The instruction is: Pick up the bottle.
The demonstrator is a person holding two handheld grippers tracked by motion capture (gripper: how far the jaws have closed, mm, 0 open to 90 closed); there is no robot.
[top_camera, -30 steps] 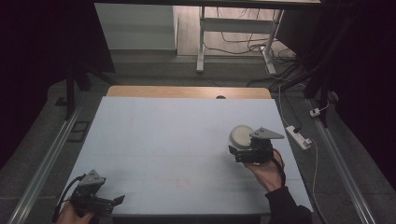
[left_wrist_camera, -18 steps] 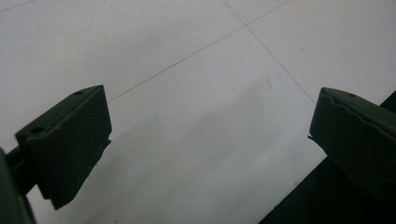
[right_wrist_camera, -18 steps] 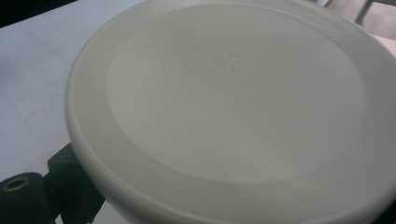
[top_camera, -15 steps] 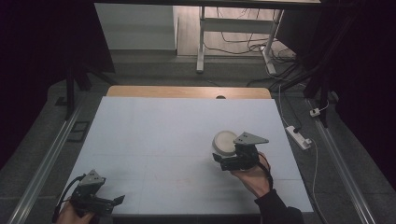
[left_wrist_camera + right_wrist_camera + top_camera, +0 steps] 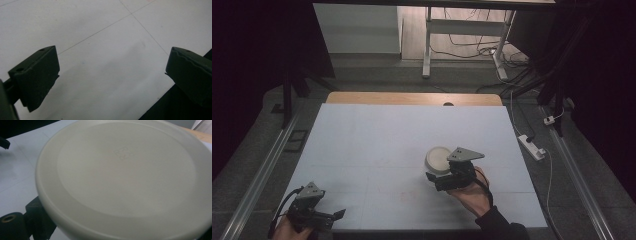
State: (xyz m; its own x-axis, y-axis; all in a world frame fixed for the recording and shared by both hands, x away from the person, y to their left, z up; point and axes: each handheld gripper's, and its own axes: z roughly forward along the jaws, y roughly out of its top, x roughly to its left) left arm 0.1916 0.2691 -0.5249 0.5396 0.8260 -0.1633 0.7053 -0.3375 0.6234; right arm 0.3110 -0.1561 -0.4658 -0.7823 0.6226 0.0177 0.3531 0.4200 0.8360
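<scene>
The right gripper (image 5: 439, 176), clamped on the white bowl (image 5: 438, 159), has carried it leftward toward the frame's lower middle, likely for placing. The left gripper (image 5: 329, 216) waits, jaws apart, lower left.

Tabletop (image 5: 377, 145): pale blue-white sheet with faint seam lines, under both tongs; bare wooden strip (image 5: 412, 98) along its far edge, well beyond them, with a small dark hole (image 5: 448, 104) near its middle.

Power strip (image 5: 532, 146): white, on the grey floor off the tabletop's edge, beyond and outward of the right tongs; white cord (image 5: 548, 200) trailing toward the near side.

Metal rails (image 5: 259, 172): one along each side of the tabletop, outward of each tongs.

White frame legs (image 5: 427, 42) and loose dark cables (image 5: 472, 37): on the floor, far beyond the tongs.
</scene>
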